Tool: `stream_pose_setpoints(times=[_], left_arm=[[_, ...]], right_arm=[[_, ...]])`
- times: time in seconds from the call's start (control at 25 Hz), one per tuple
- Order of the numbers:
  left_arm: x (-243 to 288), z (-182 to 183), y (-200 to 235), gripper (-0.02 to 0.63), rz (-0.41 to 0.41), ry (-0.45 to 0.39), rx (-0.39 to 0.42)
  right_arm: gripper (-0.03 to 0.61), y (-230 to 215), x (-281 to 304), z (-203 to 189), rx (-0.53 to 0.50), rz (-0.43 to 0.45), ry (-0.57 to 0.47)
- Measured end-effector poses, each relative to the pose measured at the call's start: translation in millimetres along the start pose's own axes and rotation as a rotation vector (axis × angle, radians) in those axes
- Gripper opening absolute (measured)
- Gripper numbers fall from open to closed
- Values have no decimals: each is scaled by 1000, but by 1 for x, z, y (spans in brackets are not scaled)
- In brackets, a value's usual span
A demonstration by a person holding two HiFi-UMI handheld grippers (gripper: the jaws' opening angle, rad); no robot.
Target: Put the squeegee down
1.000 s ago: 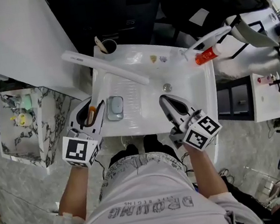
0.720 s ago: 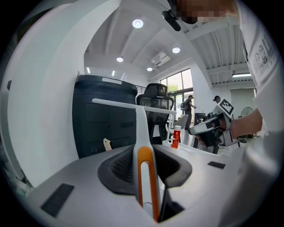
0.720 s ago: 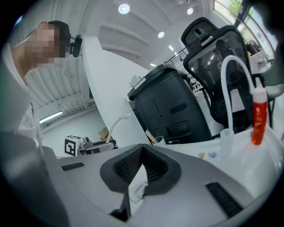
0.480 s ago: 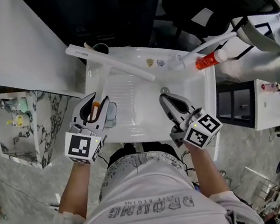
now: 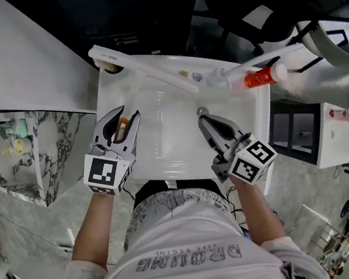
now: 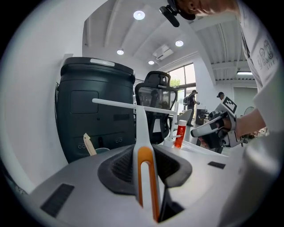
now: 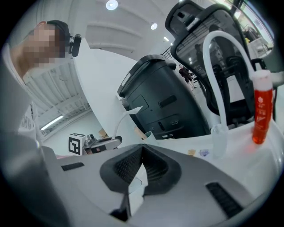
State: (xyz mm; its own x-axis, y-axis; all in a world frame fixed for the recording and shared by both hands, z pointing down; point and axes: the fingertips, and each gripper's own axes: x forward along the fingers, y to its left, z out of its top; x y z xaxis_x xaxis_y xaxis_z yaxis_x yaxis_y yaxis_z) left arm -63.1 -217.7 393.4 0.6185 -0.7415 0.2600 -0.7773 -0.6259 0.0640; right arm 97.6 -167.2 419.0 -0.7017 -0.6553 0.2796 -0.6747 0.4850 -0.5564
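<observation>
Left gripper view is showing your left gripper (image 5: 119,122) squeezing the long white squeegee with the orange handle (image 6: 137,128); your right gripper (image 5: 209,124) is hanging closed and empty.

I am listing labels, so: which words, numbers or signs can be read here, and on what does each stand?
White shirt: large print, seen reversed, not surely readable.
Red tube: label too small to read.
Left gripper and right gripper: square markers on their cubes, no words.
Squeegee: no print seen.
</observation>
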Motion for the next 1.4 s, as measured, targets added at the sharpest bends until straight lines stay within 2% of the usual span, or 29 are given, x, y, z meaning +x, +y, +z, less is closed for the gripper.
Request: stream_pose_setpoints(times=[0.44,1.04,1.4], left_arm=[[50,-22,-4,120,-16,46,-33],[106,-77,7,120,-34,125,-45],[134,-117,15,120,-37,171,-81]], right_arm=[[8,-35,6,-7,41,-23,24],[8,-66,19,-30,91,-45,62],[8,-76,25,-47,113,-57,102]])
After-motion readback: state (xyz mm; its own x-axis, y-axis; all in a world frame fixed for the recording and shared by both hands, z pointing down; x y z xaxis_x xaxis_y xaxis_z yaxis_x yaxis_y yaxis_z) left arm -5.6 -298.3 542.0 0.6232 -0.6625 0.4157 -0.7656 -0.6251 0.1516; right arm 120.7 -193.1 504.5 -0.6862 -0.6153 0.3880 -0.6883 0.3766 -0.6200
